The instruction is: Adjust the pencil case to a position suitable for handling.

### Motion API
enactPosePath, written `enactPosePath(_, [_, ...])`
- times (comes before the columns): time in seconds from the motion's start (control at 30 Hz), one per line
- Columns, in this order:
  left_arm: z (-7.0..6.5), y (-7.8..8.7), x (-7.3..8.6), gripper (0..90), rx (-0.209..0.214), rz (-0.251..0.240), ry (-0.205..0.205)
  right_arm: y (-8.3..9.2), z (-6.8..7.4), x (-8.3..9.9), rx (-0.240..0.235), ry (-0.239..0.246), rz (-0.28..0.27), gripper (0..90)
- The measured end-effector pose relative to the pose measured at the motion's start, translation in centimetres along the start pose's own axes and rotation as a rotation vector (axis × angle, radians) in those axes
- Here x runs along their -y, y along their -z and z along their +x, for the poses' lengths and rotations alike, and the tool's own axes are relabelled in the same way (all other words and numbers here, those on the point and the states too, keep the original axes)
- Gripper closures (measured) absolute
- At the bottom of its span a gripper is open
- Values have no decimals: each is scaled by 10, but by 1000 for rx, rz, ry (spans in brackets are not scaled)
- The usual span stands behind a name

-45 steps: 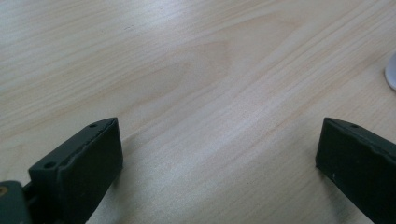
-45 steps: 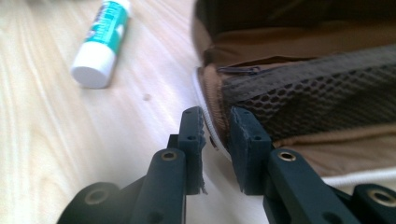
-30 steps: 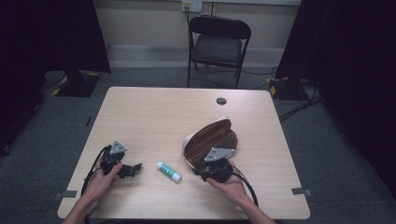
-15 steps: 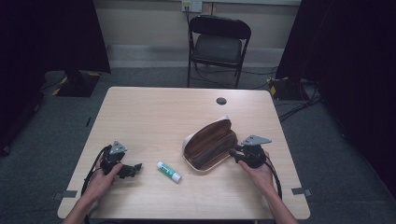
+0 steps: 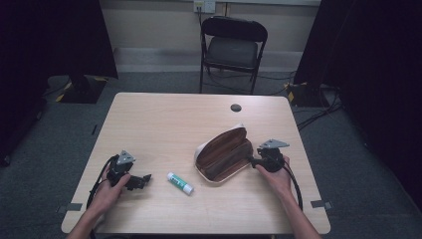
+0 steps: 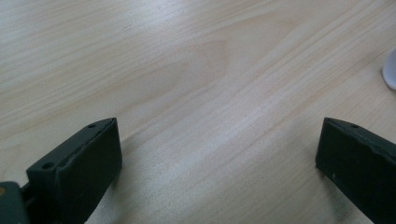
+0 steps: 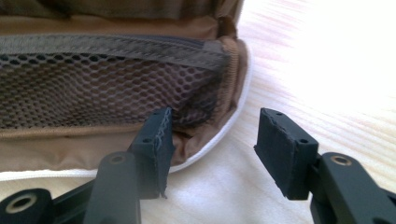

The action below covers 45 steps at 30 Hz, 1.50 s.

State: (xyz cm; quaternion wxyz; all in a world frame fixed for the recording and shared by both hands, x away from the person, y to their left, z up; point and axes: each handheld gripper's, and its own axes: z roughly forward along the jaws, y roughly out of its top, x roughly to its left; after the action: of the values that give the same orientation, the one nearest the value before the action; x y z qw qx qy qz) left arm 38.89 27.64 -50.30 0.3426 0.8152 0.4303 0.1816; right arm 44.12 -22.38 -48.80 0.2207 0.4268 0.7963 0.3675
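brown and lined with mesh, the open pencil case (image 5: 223,155) lies on the right half of the wooden table (image 5: 164,119), its zip edge spread wide and its white rim facing the near side. the right gripper (image 5: 255,161) sits at the case's right end, pointing into it. its jaws have just been opening; in the right gripper view one jaw stands over the case's white rim (image 7: 219,135) and the other over bare table, with the pads pressing on nothing. the left gripper (image 5: 144,180) rests near the table's front left, its jaws spread wide over bare wood, holding nothing. a glue stick (image 5: 180,182) lies between the left gripper and the case, apart from both.
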Motion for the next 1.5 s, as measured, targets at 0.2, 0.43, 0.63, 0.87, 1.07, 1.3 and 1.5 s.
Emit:
enactPosePath(0.2, [0,0,0,0,-1,1,-3,2,11,2,-11,22,18,452])
enactPosePath(0.43, [0,0,0,1,-1,1,-1,11,28,7,-20,56,28,441])
enactPosePath(0.63, [0,0,0,1,-1,1,-2,18,44,15,-21,108,89,436])
enactPosePath(0.87, [0,0,0,0,1,0,0,30,21,1,-35,16,-14,471])
enactPosePath(1.07, [0,0,0,0,1,0,1,21,4,-22,-26,-13,-80,484])
enactPosePath(1.3, [0,0,0,0,2,0,1,-8,-4,-40,-26,-29,-93,493])
enactPosePath(1.5, [0,0,0,0,2,-1,1,-24,-14,-31,-36,-85,-63,528])
